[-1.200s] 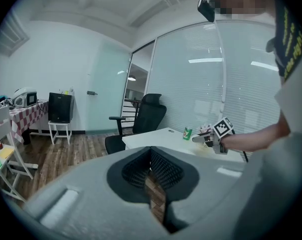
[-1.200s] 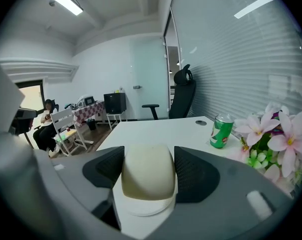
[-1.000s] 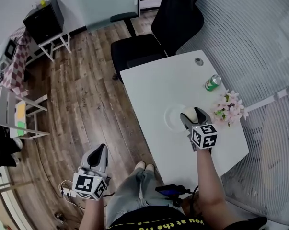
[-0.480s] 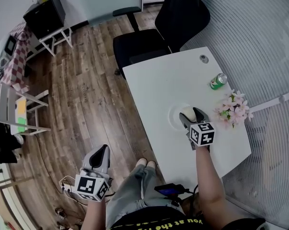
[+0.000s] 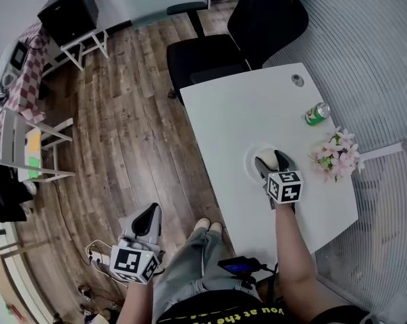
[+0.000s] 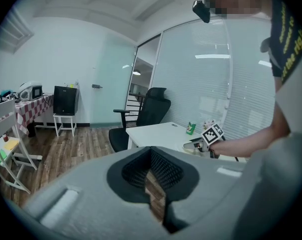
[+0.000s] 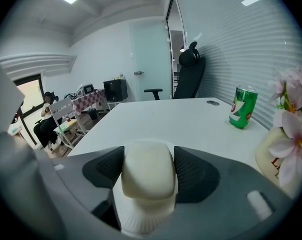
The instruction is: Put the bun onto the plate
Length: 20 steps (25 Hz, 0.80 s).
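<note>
Shifted further in over the rectangular white table [image 5: 237,113] and its round white paper plate [image 5: 251,162], the right gripper [image 5: 270,161] clamps the pale cream oblong bun [image 5: 264,158] above that plate, while the left gripper [image 5: 149,214], jaws together and empty, hangs over wooden floor [image 5: 122,133].

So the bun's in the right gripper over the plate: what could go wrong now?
The bun, pinched between the jaws of the right gripper, may stick to a pad and lift or roll off the plate on release. The flowers stand close on the right; a wide withdrawal could knock them.
</note>
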Tool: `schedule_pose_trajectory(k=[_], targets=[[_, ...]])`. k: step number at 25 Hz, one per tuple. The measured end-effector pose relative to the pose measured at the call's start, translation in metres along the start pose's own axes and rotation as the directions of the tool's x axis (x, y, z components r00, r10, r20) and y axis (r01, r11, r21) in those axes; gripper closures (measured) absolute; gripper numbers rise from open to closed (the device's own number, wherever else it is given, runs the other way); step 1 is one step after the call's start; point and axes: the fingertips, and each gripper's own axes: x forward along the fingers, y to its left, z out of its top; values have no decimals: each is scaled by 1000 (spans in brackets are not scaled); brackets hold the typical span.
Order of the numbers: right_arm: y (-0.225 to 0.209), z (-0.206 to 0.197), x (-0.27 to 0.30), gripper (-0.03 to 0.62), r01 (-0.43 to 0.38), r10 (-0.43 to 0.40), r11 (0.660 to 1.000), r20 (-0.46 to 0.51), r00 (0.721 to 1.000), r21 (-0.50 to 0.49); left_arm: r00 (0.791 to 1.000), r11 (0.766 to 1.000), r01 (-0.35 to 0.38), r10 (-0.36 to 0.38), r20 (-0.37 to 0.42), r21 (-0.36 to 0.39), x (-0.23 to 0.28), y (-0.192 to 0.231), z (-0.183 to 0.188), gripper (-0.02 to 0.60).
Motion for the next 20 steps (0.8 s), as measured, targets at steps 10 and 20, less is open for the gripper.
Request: schedule_pose_trajectory(k=[10, 20], targets=[[2, -8, 7, 270, 20, -22, 999, -34, 999, -50, 1000, 1000, 0, 0, -2, -8, 0, 2, 0, 578], [7, -11, 10, 266, 13, -23, 993, -81, 996, -119, 1000, 1000, 2, -2, 3, -5, -5, 2, 1, 578]])
